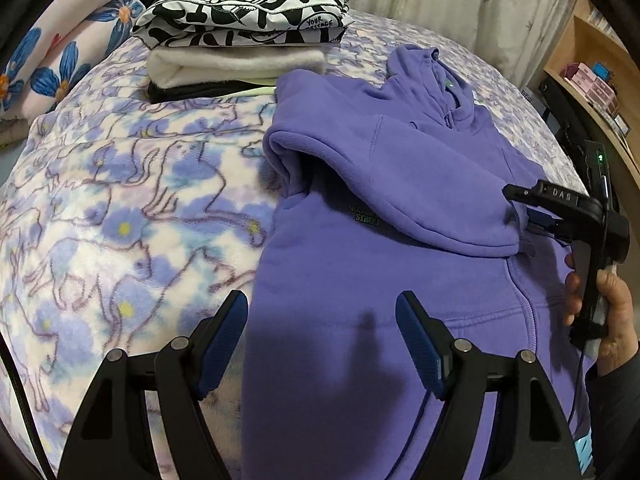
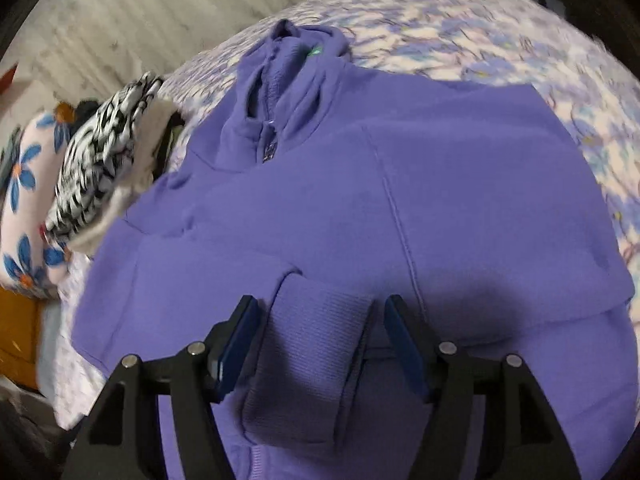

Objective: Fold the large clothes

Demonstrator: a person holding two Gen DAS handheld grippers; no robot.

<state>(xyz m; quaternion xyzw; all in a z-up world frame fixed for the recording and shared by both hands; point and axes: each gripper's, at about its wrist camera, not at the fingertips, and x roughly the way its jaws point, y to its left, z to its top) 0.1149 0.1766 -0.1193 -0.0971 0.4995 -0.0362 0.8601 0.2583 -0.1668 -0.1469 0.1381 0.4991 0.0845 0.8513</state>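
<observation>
From the left wrist view, the purple hoodie (image 1: 360,240) is lying front-up on the bed (image 1: 120,220), just beside the stack of folded clothes (image 1: 240,40) at the far side. One sleeve is lying folded across its chest. The left hand-held gripper (image 1: 322,344) is hovering wide open over the hoodie's near edge, gripping nothing. The right hand-held gripper (image 1: 532,212) is sitting at the end of that folded sleeve, carried by a hand (image 1: 600,308).

From the right wrist view, the right hand-held gripper (image 2: 318,344) is standing partly open, with the ribbed cuff (image 2: 316,340) lying loose between its jaws and the pads not pressing on it.

The hoodie (image 2: 400,180) is looking like thick fleece: soft, floppy, fairly heavy for clothing, not slippery and not fragile. It will probably sag and drag rather than hold a shape, so I would take it by firm doubled edges, such as the hem corners, shoulder seams or cuffs, pinching several layers at once.
</observation>
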